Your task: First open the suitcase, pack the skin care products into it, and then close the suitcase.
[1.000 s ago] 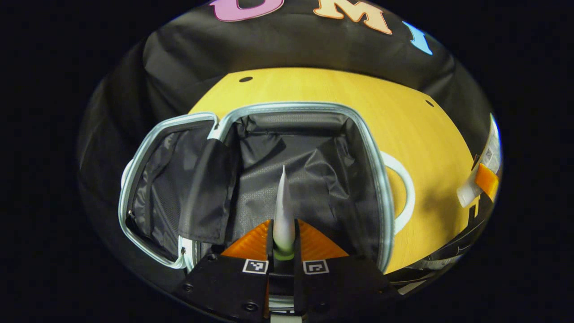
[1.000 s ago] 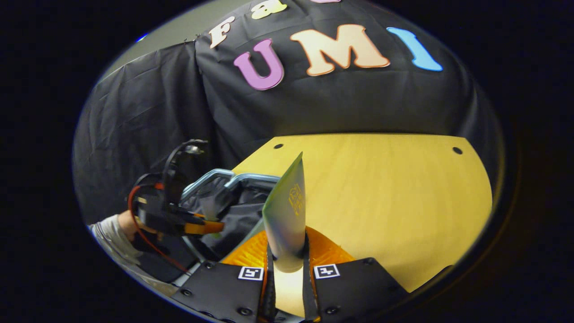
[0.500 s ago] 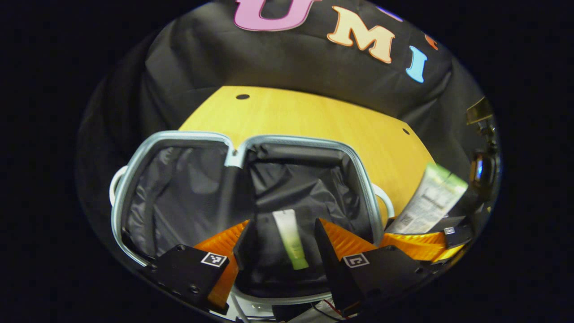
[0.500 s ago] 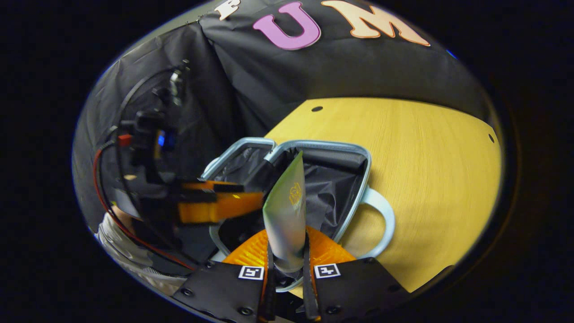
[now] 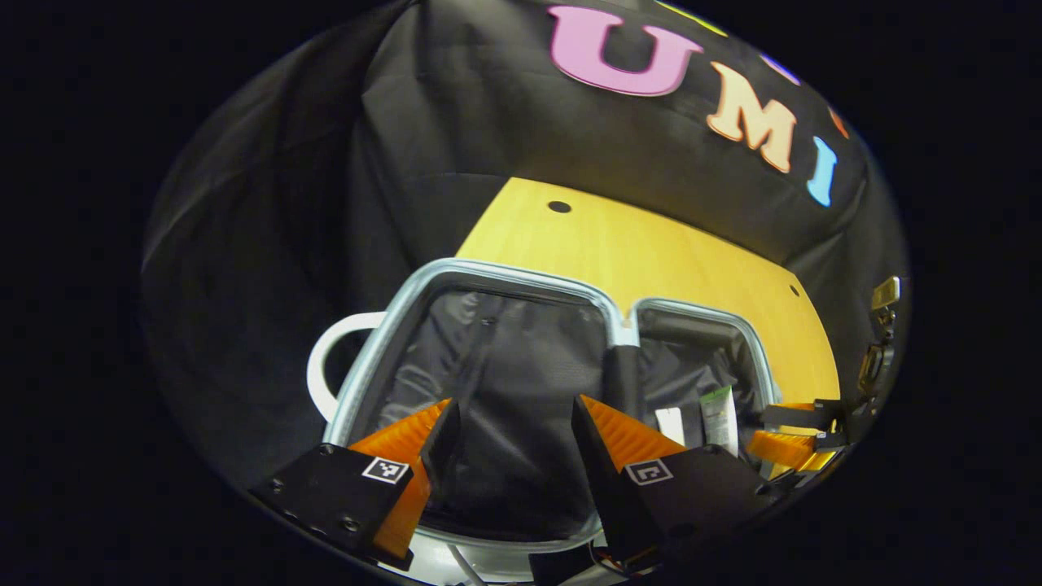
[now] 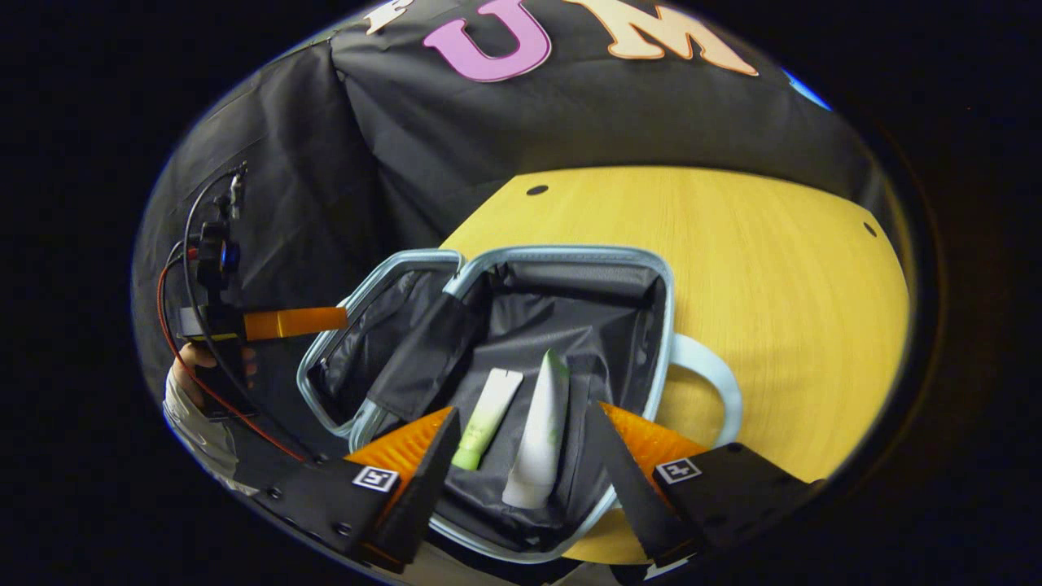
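1. The suitcase (image 6: 562, 281) lies open on the yellow wooden table (image 6: 757, 268), its two halves side by side, joined at a hinge and lined with black fabric.
2. In the right gripper view, the right gripper (image 6: 521, 464) hangs over the near edge of the right-hand half with its fingers spread wide and nothing between them.
3. Two skin care tubes lie on the lining of that half, between the spread fingers as seen from this camera: a slim white-and-green tube (image 6: 486, 417) on the left and a larger pale green tube (image 6: 541, 431) just beside it on the right, both pointing roughly away from the camera.
4. A black fabric flap (image 6: 423, 358) hangs across the hinge between the two halves.
5. A pale loop handle (image 6: 710, 376) sticks out from the suitcase's right side onto the table.
6. In the left gripper view, the left gripper (image 5: 511, 443) is over the other half of the suitcase (image 5: 505, 342), fingers wide apart and holding nothing.
7. That view also catches the two tubes in the far half (the slim tube (image 5: 671, 425) and the larger tube (image 5: 720, 417)), small and near the edge, so their exact lie is hard to judge there.
8. In the right gripper view, the left gripper (image 6: 281, 323) sits at the far left, held by a hand (image 6: 191, 366) with a light sleeve, clear of the suitcase rim.
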Demonstrator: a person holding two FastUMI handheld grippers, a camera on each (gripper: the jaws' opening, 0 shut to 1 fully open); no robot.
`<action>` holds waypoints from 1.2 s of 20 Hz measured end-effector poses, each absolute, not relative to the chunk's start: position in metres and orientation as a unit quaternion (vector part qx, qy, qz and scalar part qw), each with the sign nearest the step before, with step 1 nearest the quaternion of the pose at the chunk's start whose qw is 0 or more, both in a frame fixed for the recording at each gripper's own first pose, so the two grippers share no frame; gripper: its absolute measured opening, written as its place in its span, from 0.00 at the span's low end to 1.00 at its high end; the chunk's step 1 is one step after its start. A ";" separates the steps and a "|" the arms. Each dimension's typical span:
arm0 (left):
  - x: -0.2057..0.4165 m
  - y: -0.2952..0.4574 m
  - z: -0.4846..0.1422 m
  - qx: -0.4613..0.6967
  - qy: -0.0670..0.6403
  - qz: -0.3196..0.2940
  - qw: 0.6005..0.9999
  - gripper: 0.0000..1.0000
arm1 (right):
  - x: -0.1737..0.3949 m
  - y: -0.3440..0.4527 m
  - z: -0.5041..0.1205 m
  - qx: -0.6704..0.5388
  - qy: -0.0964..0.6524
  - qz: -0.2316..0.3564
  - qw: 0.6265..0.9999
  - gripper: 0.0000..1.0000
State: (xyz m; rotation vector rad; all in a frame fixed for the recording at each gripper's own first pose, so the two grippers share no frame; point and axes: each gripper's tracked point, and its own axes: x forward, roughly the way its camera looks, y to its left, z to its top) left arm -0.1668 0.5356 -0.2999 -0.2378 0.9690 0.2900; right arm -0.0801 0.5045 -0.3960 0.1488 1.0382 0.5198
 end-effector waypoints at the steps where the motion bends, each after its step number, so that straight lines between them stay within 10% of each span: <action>1: -0.168 0.553 -0.301 -0.111 0.460 0.149 0.868 0.81 | -0.077 0.505 -0.388 0.069 0.477 0.240 0.843 0.98; 14: -0.199 0.711 -0.368 -0.140 0.499 0.237 0.822 0.76 | -0.052 0.493 -0.368 0.068 0.443 0.178 0.876 0.98; 19: -0.209 0.722 -0.365 -0.174 0.506 0.232 0.812 0.13 | -0.040 0.483 -0.354 0.067 0.419 0.170 0.889 0.98; 24: -0.189 0.695 -0.311 -0.120 0.468 0.224 0.846 0.00 | -0.037 0.468 -0.346 0.063 0.401 0.176 0.897 0.98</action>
